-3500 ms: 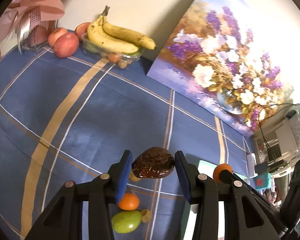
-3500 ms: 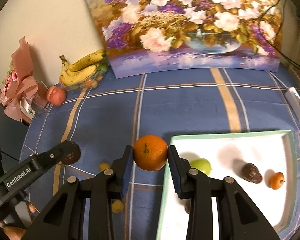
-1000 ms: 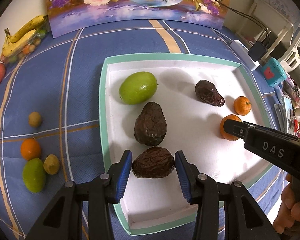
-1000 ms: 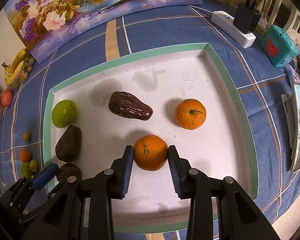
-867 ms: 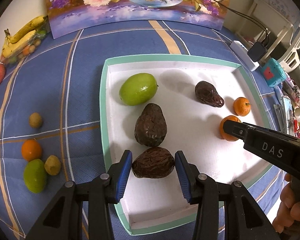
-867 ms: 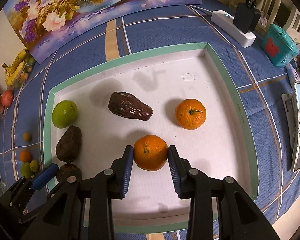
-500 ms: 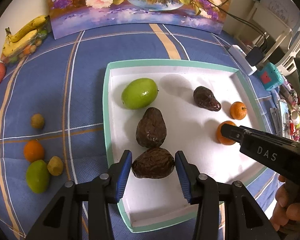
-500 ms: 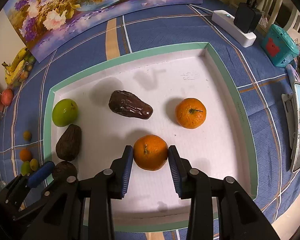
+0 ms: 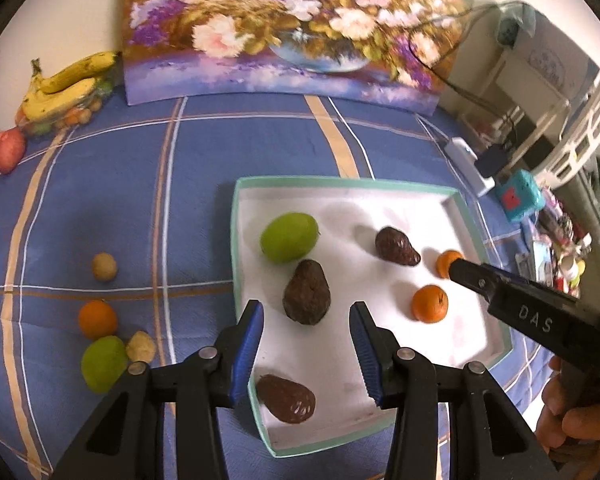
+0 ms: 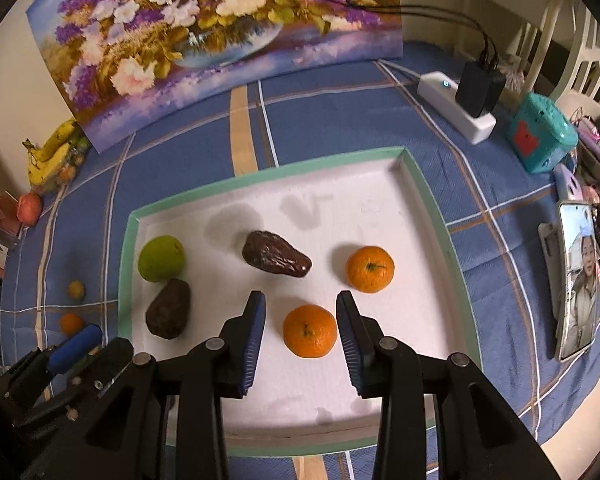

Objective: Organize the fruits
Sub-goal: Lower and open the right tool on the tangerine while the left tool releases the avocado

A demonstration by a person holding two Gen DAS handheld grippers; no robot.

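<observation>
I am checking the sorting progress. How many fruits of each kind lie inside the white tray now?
Dark brown avocados: 3
Oranges: 2
Green fruit: 1
Total in the white tray: 6

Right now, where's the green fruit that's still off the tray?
In the left wrist view, the green fruit lies on the blue tablecloth, left of the tray, just below an orange and touching a small tan fruit.
</observation>
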